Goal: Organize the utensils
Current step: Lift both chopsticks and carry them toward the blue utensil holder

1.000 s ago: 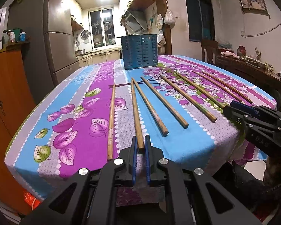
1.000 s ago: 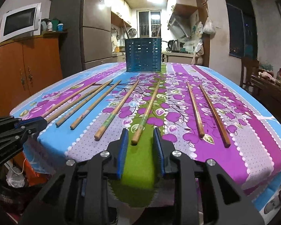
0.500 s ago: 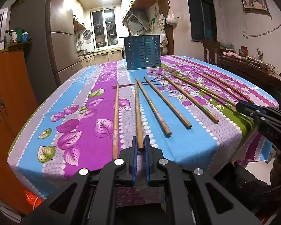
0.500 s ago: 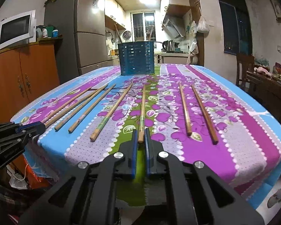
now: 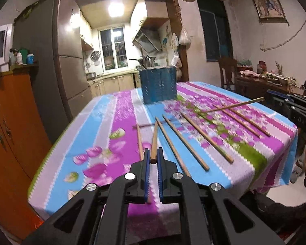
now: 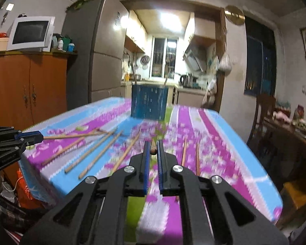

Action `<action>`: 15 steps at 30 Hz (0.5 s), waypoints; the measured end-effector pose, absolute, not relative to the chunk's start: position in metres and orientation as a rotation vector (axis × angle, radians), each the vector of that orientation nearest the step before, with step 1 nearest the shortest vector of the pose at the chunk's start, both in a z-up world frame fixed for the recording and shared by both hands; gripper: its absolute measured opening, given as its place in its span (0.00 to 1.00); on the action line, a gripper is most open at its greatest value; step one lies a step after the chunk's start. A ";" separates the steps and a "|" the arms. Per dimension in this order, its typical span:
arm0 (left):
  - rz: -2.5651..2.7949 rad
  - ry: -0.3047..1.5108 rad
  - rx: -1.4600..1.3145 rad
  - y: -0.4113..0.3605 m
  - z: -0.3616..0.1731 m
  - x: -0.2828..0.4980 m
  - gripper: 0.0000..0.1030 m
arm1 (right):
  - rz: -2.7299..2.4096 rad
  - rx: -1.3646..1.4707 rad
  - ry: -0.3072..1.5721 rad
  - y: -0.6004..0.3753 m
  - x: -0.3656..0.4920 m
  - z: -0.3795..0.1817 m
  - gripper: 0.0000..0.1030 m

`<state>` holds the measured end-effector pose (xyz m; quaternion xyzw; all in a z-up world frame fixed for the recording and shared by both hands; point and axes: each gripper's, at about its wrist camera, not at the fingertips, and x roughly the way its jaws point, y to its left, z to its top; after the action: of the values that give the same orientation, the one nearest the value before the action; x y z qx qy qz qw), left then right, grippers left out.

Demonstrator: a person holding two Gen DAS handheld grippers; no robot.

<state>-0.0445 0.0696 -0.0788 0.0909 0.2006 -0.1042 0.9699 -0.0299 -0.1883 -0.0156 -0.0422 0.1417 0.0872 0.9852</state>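
The blue utensil holder (image 5: 157, 86) stands upright at the table's far end, straight ahead of both grippers. Each gripper, left gripper (image 5: 152, 159) and right gripper (image 6: 152, 150), is clamped on the butt of one chopstick (image 5: 154, 143), long axis pointing toward the holder; five loose chopsticks lie nearer than the holder

Dim room, bright ceiling lamp (image 5: 114, 9) glaring in the far kitchen, tablecloth (image 6: 204, 143) smeared by motion blur, near fingers (image 5: 146, 175) sharp, fisheye bending walls, corners black
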 end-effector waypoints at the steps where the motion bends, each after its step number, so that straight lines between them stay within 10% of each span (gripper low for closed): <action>1: -0.202 0.407 0.174 0.072 -0.072 -0.043 0.08 | 0.176 -0.086 0.275 -0.189 -0.027 -0.011 0.05; 15: -0.268 0.457 0.115 0.090 0.024 -0.017 0.08 | 0.252 -0.110 0.254 -0.204 0.007 0.056 0.05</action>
<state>-0.0166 0.0898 0.0241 0.0568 0.2256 -0.1323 0.9635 0.0072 -0.2045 0.0559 -0.0546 0.1262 0.1255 0.9825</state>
